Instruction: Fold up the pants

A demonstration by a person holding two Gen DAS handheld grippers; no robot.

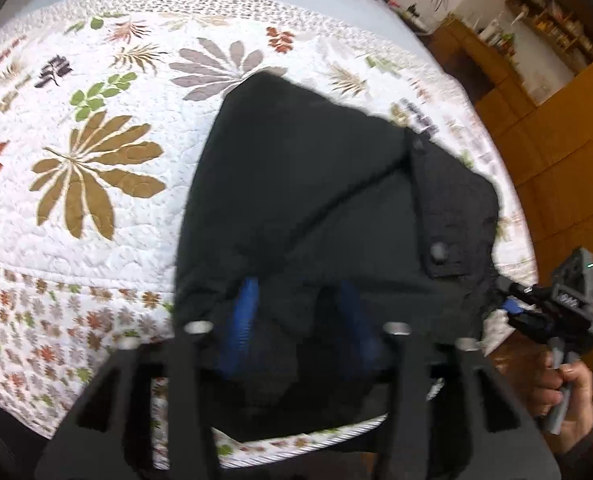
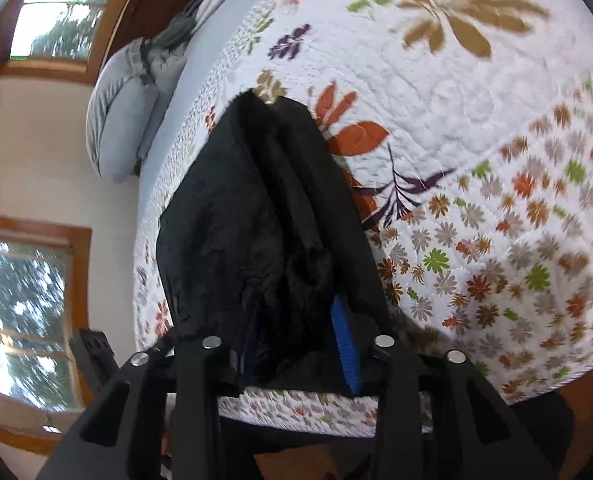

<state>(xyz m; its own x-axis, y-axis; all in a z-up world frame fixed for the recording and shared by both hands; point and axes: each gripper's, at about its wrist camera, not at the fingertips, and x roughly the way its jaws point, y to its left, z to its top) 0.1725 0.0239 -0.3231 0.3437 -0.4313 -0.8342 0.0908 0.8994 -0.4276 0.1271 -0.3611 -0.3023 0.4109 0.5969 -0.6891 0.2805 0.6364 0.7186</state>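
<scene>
Black pants (image 1: 316, 184) lie bunched on the flowered quilt (image 1: 96, 120) near the bed's front edge. A waistband button shows at their right side. My left gripper (image 1: 300, 320) has a thick fold of the black cloth filling the gap between its blue pads (image 1: 244, 316). At the far right of the left wrist view, my right gripper (image 1: 512, 308) bites the pants' right edge, with a hand (image 1: 564, 400) on its handle. In the right wrist view the pants (image 2: 248, 208) run away from me in a ridge. There the right gripper (image 2: 296, 344) is shut on their near end.
The quilt (image 2: 456, 100) covers most of the bed, with its bordered edge close below both grippers. Grey pillows (image 2: 120, 120) lie at the far end. Two windows (image 2: 16, 300) are on the wall beyond. Wooden shelves (image 1: 536, 40) and cabinets stand to the right of the bed.
</scene>
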